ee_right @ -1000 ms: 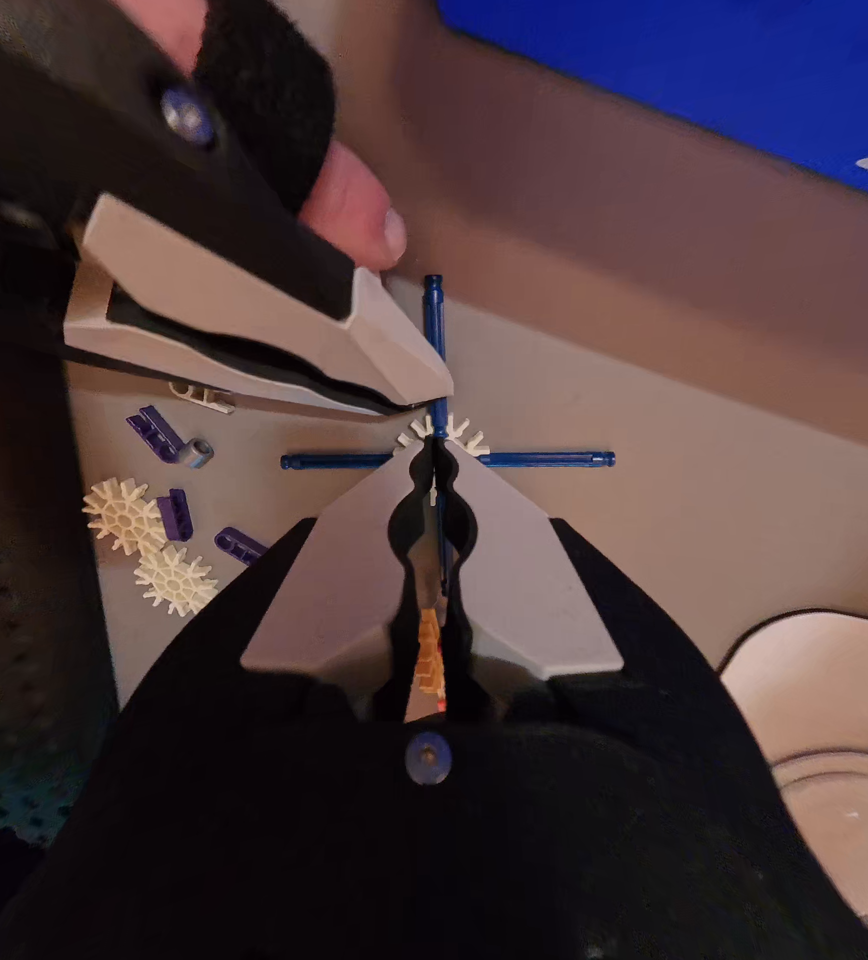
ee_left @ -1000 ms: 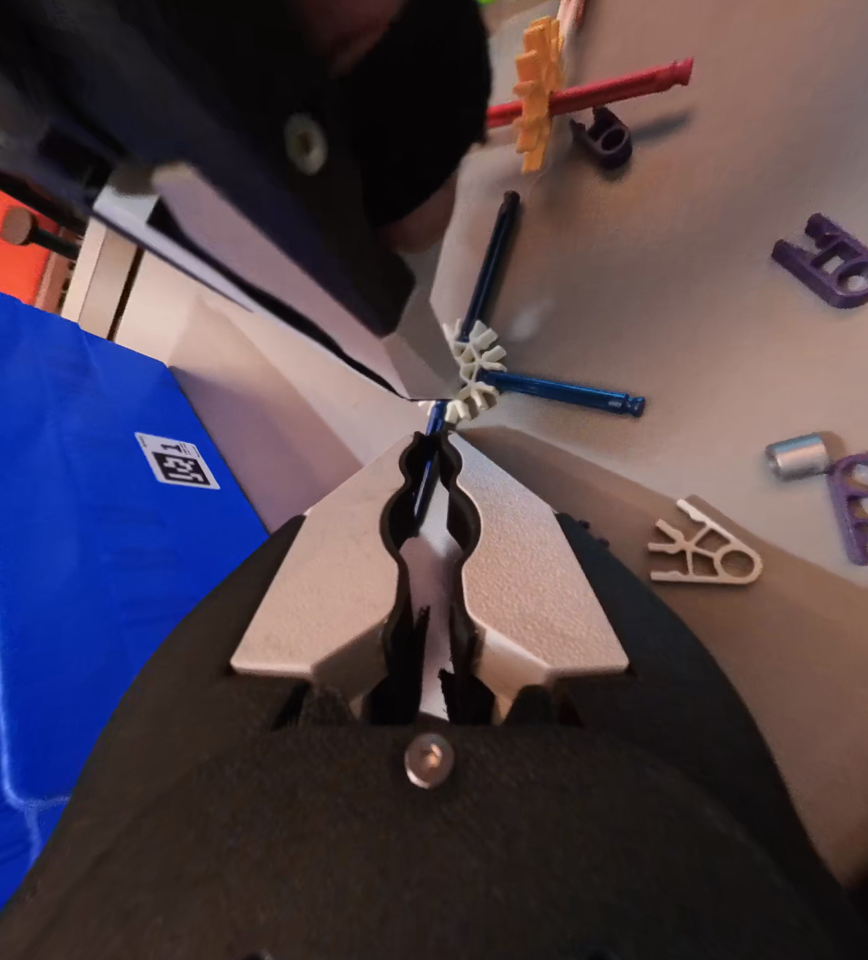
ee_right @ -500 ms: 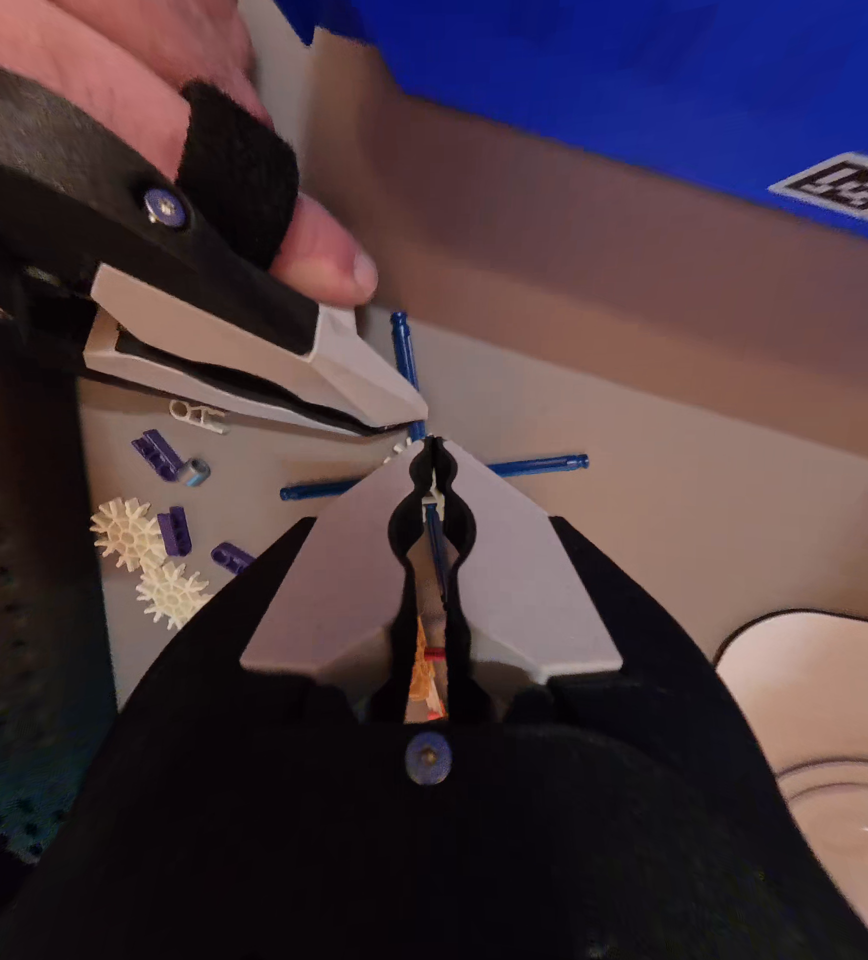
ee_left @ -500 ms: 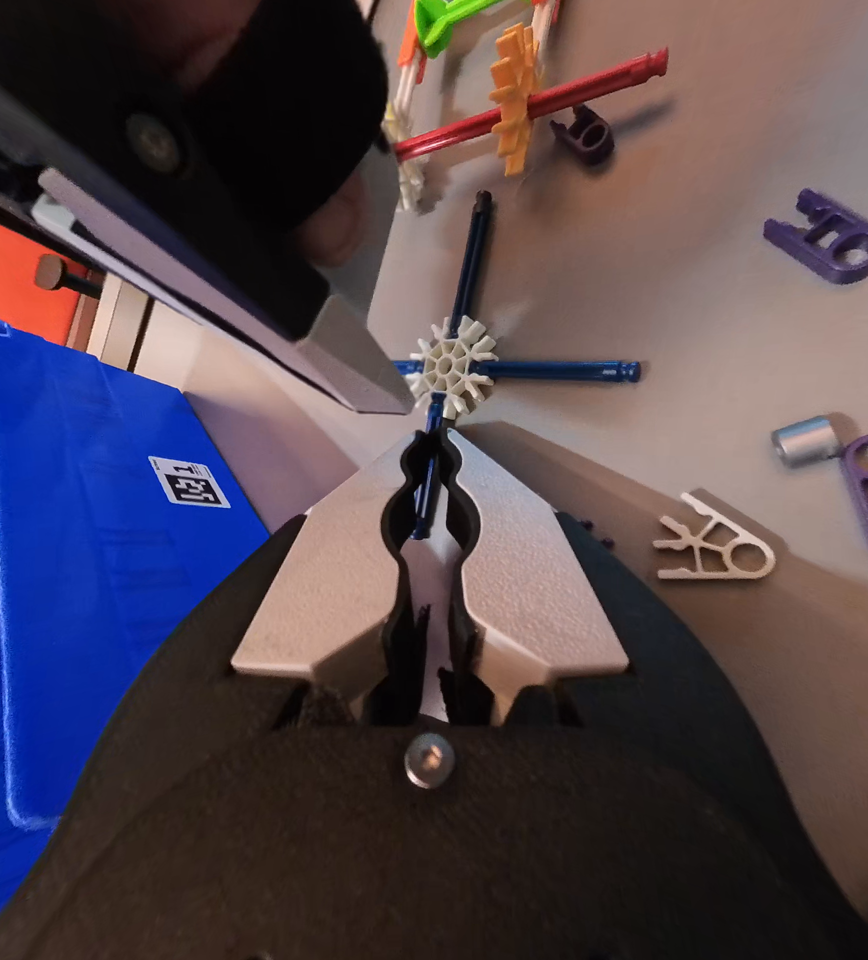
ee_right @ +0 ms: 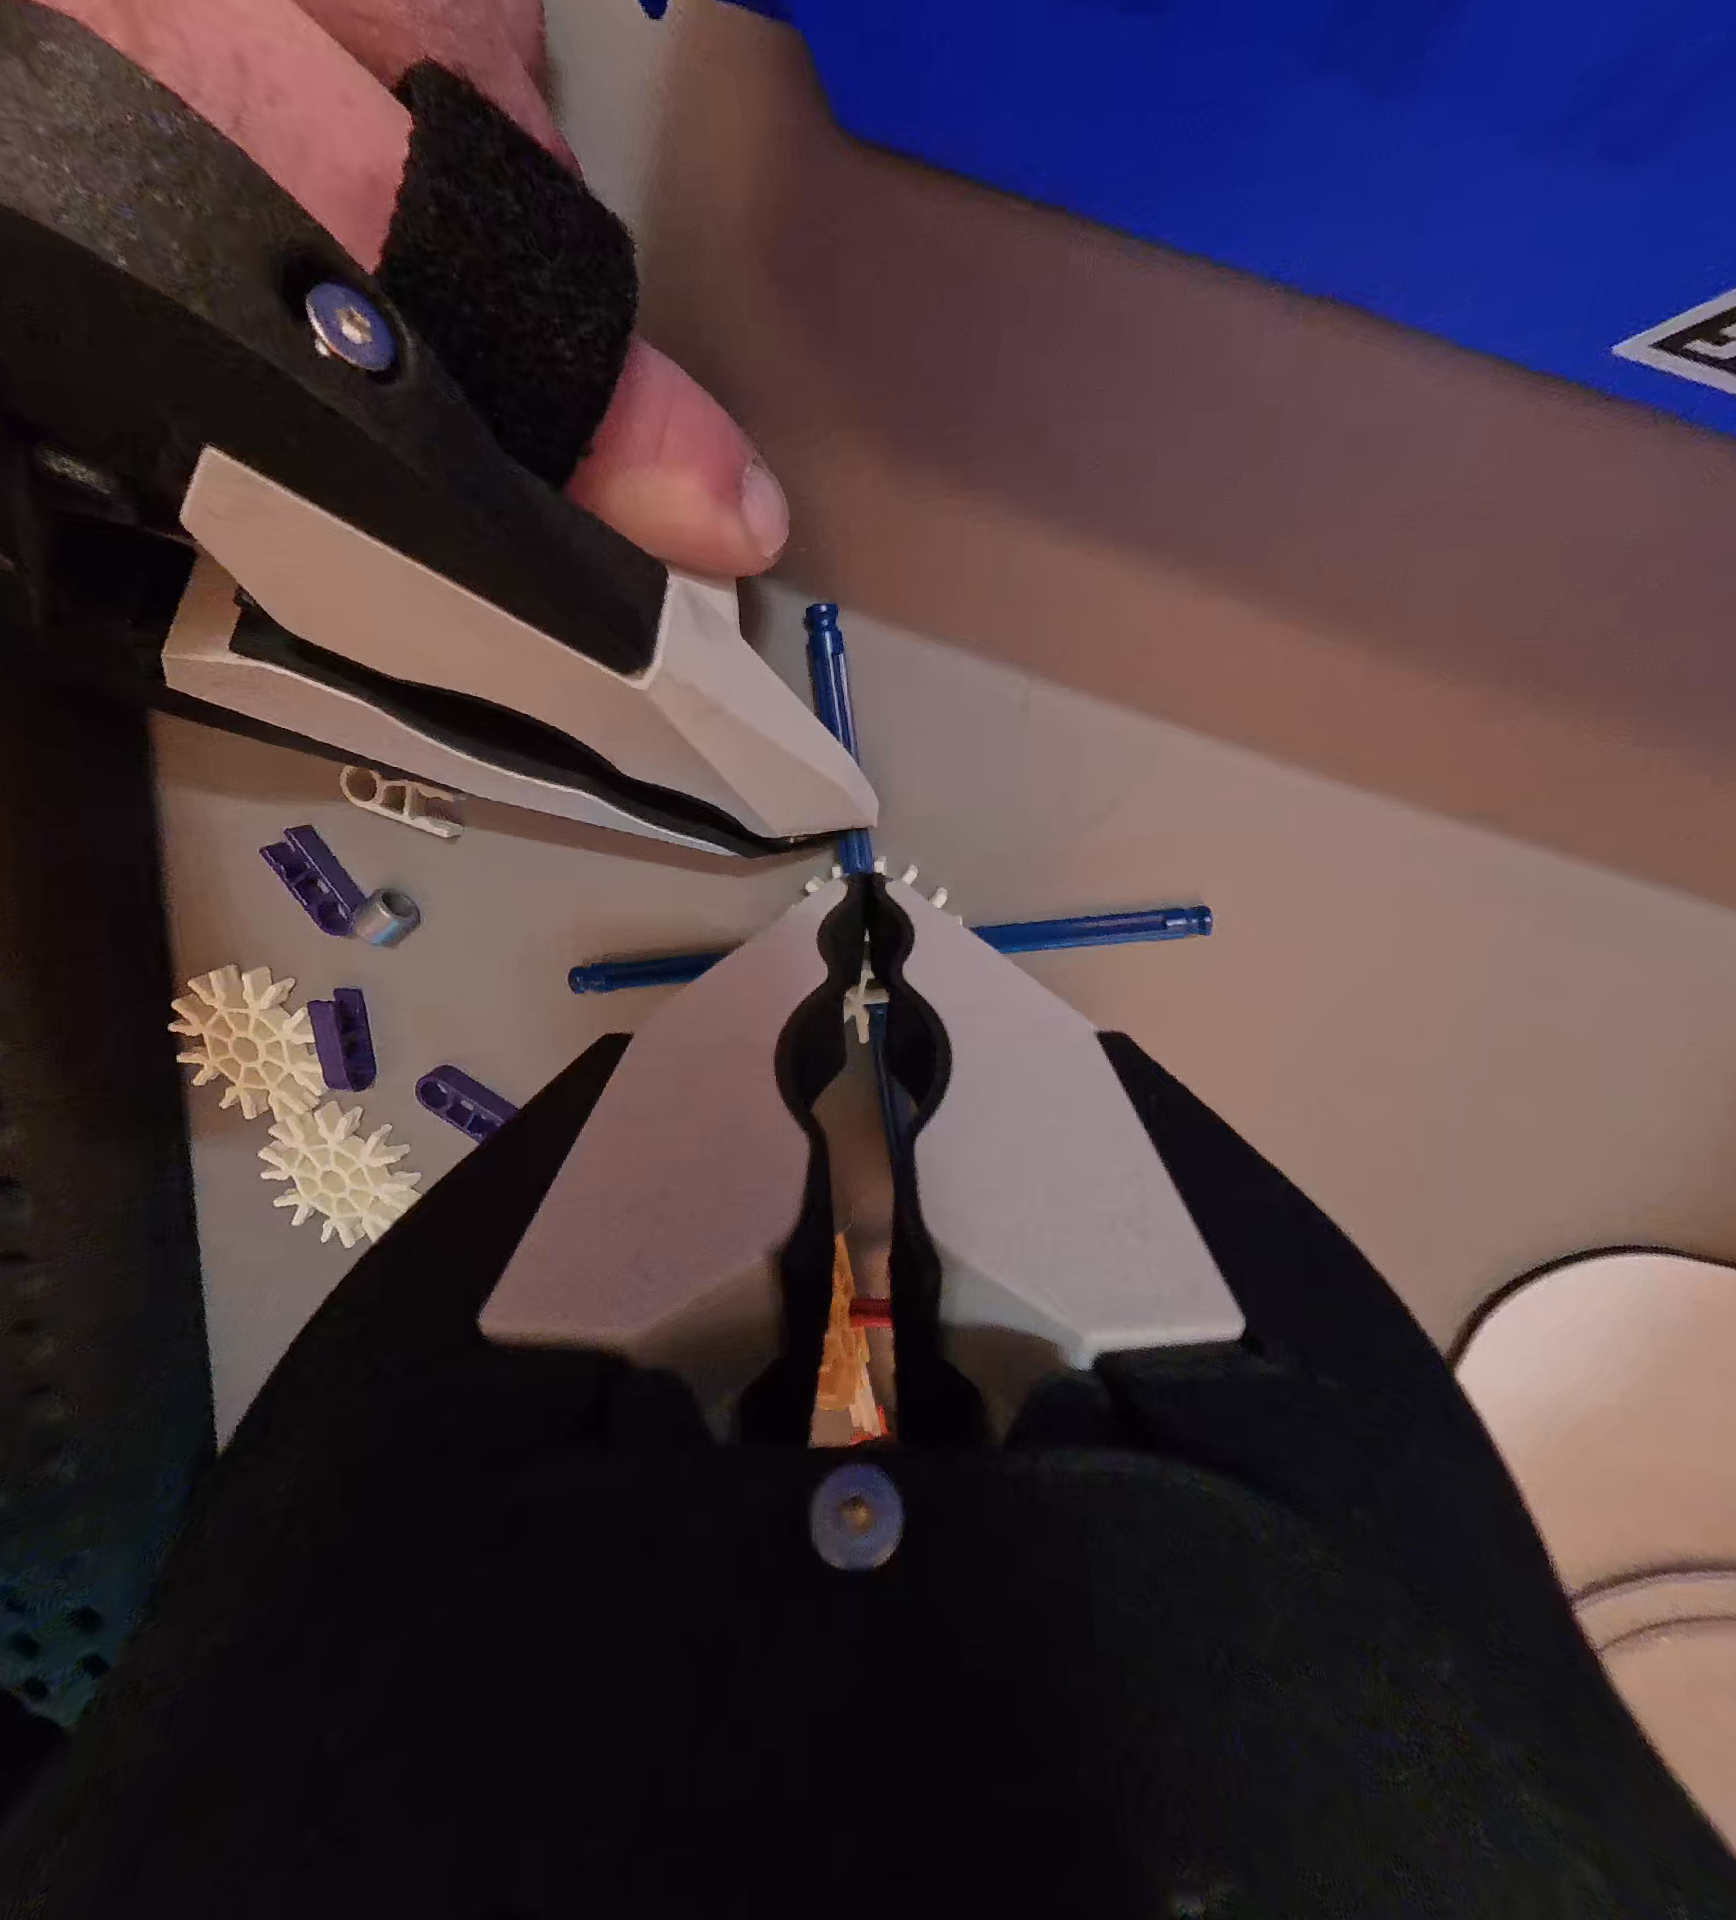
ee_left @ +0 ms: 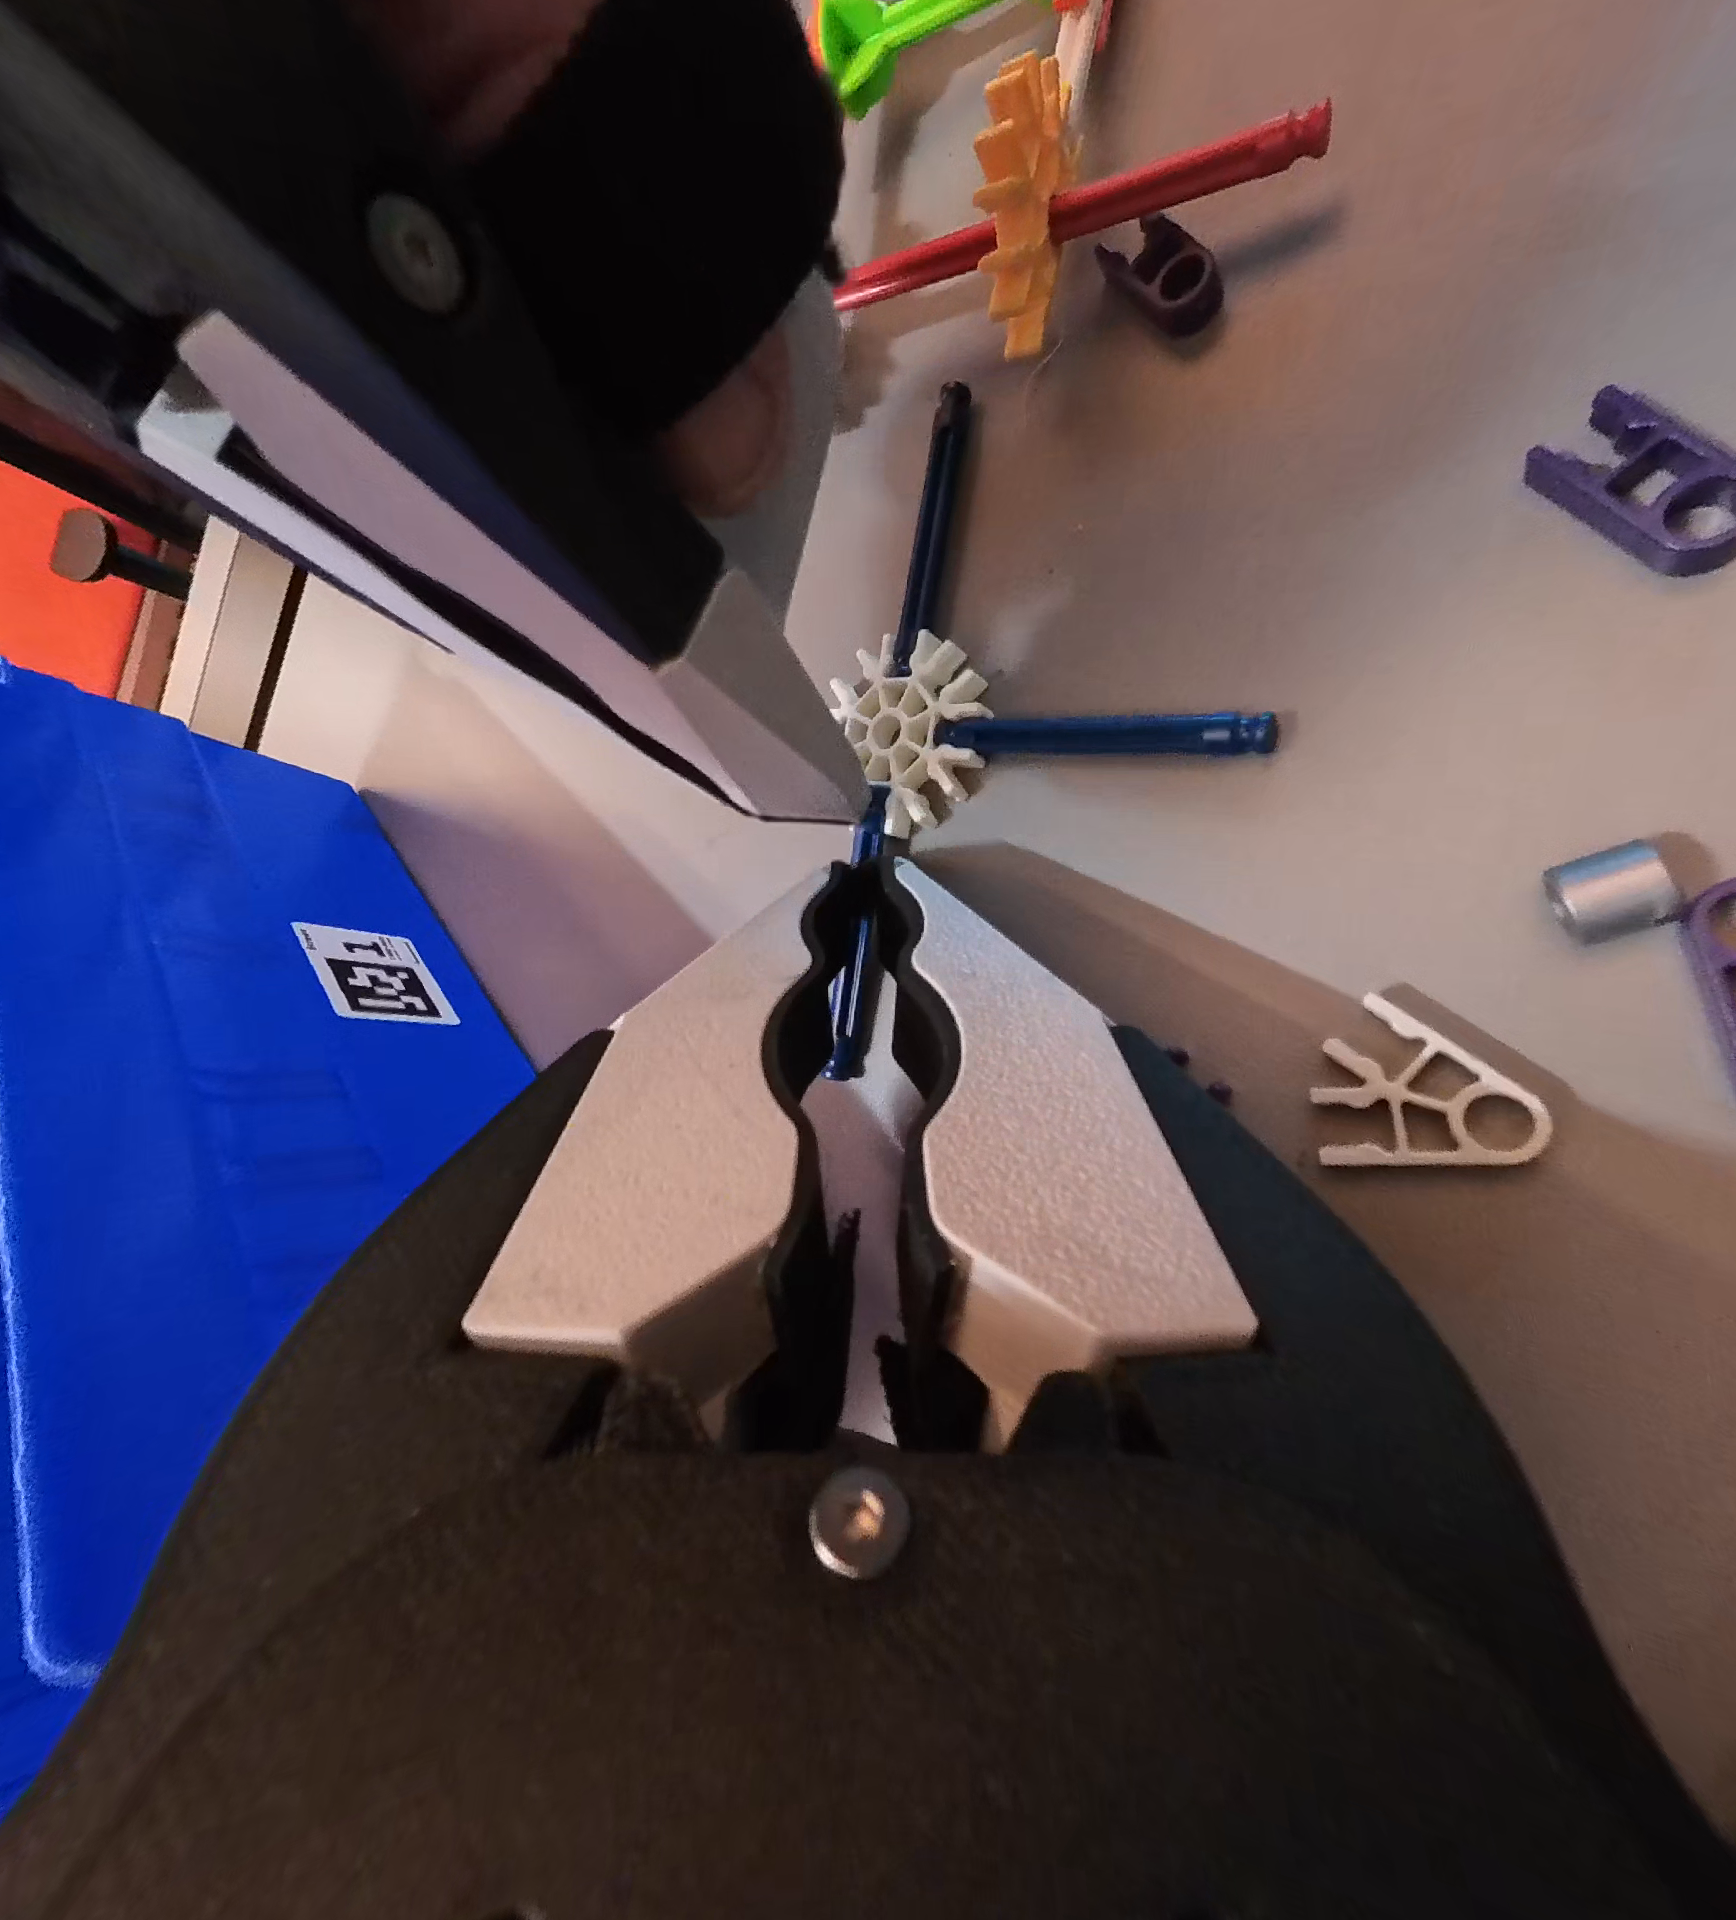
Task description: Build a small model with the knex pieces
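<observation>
Grey desk (ee_left: 1363, 582), with a blue bin (ee_left: 116, 1143) at its left. The left tool (ee_left: 859, 883) is clamped tight on a blue rod (ee_left: 859, 997) plugged into the white snowflake connector (ee_left: 908, 732). The right tool (ee_right: 864, 899) is likewise pinched on a second blue rod (ee_right: 890, 1101). Purple pieces (ee_left: 1653, 499) lie to the right.

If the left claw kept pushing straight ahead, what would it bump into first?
Probably the white snowflake connector, just beyond the left claw, which is shut on a blue rod plugged into it. The right claw is also close; depth is unclear.
</observation>
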### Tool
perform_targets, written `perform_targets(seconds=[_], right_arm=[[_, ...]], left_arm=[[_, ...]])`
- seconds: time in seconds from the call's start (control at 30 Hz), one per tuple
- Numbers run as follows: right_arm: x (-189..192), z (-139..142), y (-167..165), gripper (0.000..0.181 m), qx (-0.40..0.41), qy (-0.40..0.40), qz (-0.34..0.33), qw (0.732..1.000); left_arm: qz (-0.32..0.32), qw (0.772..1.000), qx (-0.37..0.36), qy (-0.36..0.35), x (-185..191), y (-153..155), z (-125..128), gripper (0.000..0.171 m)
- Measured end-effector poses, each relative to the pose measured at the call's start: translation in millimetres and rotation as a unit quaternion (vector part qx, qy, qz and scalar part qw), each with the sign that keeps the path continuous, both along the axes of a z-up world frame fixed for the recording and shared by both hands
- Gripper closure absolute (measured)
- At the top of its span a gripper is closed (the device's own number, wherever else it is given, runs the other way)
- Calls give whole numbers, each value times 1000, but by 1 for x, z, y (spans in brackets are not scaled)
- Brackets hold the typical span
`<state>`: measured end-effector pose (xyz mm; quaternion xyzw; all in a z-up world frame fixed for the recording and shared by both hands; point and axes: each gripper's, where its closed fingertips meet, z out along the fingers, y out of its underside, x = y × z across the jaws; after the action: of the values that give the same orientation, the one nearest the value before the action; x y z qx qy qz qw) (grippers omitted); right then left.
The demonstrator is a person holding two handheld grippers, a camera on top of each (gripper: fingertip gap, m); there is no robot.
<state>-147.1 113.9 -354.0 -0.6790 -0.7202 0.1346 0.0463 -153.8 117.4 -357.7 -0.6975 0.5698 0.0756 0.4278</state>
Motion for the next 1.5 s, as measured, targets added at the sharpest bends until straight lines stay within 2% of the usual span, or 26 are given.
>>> perform_targets(seconds=[0.23, 0.4, 0.5, 0.6, 0.63, 0.7, 0.77, 0.83, 0.93, 1.17, 1.27, 1.5], right_arm=[[1, -2, 1, 181, 13, -23, -5, 1000], [-2, -3, 1, 181, 0, 0, -22, 1000], [-1, -2, 1, 181, 31, 2, -19, 999], [6, 17, -1, 181, 56, 26, -25, 998], [12, 30, -3, 181, 70, 42, -32, 996], [33, 55, -9, 176, 106, 59, -28, 992], [57, 77, -18, 176, 134, 74, -27, 988], [85, 91, -24, 176, 163, 81, -37, 983], [119, 105, -23, 176, 200, 116, -79, 970], [168, 94, -11, 178, 245, 187, -154, 939], [177, 90, -5, 179, 239, 207, -171, 933], [188, 91, 3, 181, 242, 224, -189, 925]], left_arm=[[-2, 1000, -2, 1, 0, 0, 0, 169], [-1, 1000, -7, 3, 3, -3, -2, 170], [0, 1000, -6, 7, 3, -2, -1, 170], [2, 1000, -6, 6, 3, -3, 0, 169], [5, 1000, -4, 3, 1, -3, 1, 170], [21, 1000, -13, -10, -5, -3, 5, 160], [26, 999, -15, -14, -10, -2, 8, 161], [29, 999, -15, -14, -13, -1, 8, 162], [36, 999, -28, -20, -14, -3, 6, 155], [57, 996, -67, -31, -17, -7, 2, 156], [60, 995, -74, -21, -20, -10, 0, 167], [94, 992, -87, -16, -29, -15, -1, 168]])
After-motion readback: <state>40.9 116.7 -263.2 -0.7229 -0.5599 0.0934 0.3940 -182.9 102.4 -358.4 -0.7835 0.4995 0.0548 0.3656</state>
